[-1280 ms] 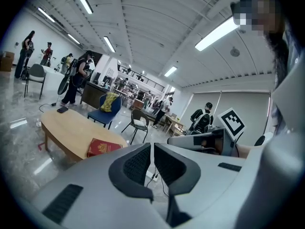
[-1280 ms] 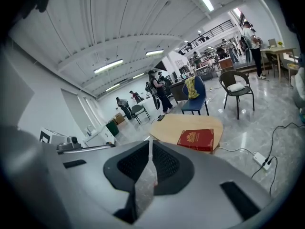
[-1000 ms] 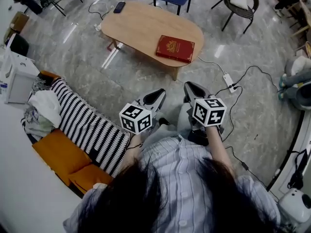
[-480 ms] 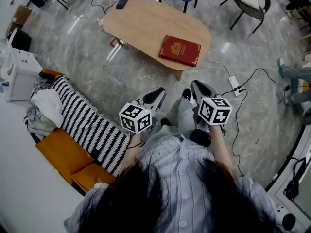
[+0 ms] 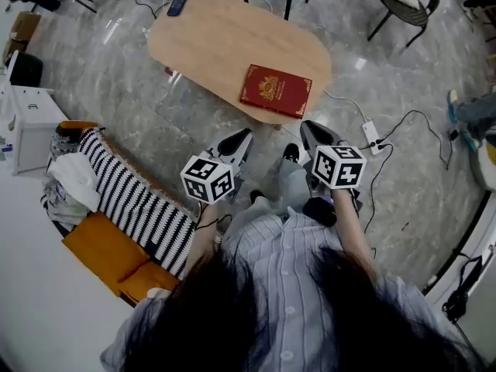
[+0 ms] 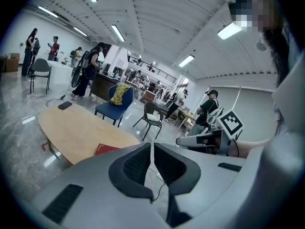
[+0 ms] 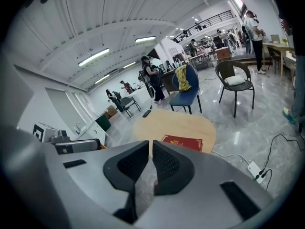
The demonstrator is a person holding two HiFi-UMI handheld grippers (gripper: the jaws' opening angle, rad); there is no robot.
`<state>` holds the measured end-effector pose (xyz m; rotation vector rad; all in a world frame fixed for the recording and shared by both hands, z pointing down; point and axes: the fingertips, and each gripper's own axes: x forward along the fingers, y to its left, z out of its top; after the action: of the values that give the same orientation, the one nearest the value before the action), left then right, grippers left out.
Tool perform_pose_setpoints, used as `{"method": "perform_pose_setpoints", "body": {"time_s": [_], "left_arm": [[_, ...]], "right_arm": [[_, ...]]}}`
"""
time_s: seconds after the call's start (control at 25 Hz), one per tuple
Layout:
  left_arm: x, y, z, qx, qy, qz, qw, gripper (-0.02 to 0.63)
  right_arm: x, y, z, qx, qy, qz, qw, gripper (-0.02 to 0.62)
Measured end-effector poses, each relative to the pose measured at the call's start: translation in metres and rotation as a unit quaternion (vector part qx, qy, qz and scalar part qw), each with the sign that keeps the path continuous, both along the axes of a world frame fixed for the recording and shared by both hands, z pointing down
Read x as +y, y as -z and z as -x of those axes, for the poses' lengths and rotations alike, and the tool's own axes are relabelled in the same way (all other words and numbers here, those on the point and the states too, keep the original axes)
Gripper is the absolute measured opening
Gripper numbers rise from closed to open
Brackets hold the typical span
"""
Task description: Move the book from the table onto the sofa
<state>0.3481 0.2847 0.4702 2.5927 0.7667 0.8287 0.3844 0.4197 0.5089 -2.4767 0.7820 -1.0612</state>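
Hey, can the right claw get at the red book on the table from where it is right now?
Probably yes. The red book lies flat at the near edge of the table, just ahead of the right claw, with nothing between them. The claw is shut, so it would have to open first.

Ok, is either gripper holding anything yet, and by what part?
Nothing is held. The left gripper and the right gripper are both shut and empty; the red book lies flat on the table, ahead of them and untouched.
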Motion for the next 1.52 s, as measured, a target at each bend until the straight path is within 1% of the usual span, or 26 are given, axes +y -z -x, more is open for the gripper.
{"method": "perform_pose_setpoints", "body": {"time_s": [0.12,0.28,0.44,0.64,0.72,0.84,0.92,1.0,1.12,1.28,1.44,1.52], "left_arm": [[0.001,0.000,-0.027,-0.002,0.018,-0.005,0.9998,0.015],[0.004,-0.004,-0.054,-0.002,0.043,-0.012,0.9990,0.015],[0.004,-0.015,-0.063,-0.005,0.036,-0.033,0.9988,0.015],[0.002,-0.038,-0.072,-0.019,0.036,-0.042,0.9983,0.015],[0.001,-0.049,-0.079,-0.018,0.024,-0.054,0.9981,0.015],[-0.002,-0.068,-0.092,-0.017,-0.009,-0.082,0.9964,0.015],[-0.004,-0.079,-0.106,-0.020,-0.022,-0.085,0.9959,0.016],[-0.005,-0.090,-0.119,-0.028,-0.030,-0.078,0.9961,0.016],[-0.006,-0.112,-0.130,-0.052,-0.045,-0.069,0.9952,0.015],[-0.015,-0.148,-0.138,-0.090,-0.076,-0.083,0.9896,0.016],[-0.028,-0.184,-0.148,-0.128,-0.088,-0.069,0.9855,0.017],[-0.035,-0.200,-0.155,-0.142,-0.089,-0.058,0.9842,0.017]], "right_arm": [[0.008,-0.010,-0.024,-0.012,0.010,-0.001,1.000,0.035],[0.022,-0.029,-0.051,-0.026,0.024,0.003,0.999,0.035],[0.028,-0.046,-0.070,-0.035,0.030,0.012,0.999,0.035],[0.038,-0.068,-0.081,-0.055,0.024,0.010,0.998,0.035],[0.039,-0.077,-0.082,-0.068,0.018,0.002,0.998,0.035],[0.039,-0.086,-0.083,-0.082,0.008,-0.008,0.997,0.035],[0.039,-0.094,-0.086,-0.092,0.000,-0.005,0.996,0.035],[0.041,-0.105,-0.087,-0.102,-0.008,0.004,0.995,0.035],[0.044,-0.122,-0.090,-0.117,-0.012,0.017,0.993,0.035],[0.043,-0.148,-0.095,-0.134,-0.015,0.032,0.990,0.035],[0.044,-0.179,-0.110,-0.125,-0.034,0.052,0.990,0.036],[0.040,-0.196,-0.115,-0.125,-0.027,0.059,0.990,0.037]]}}
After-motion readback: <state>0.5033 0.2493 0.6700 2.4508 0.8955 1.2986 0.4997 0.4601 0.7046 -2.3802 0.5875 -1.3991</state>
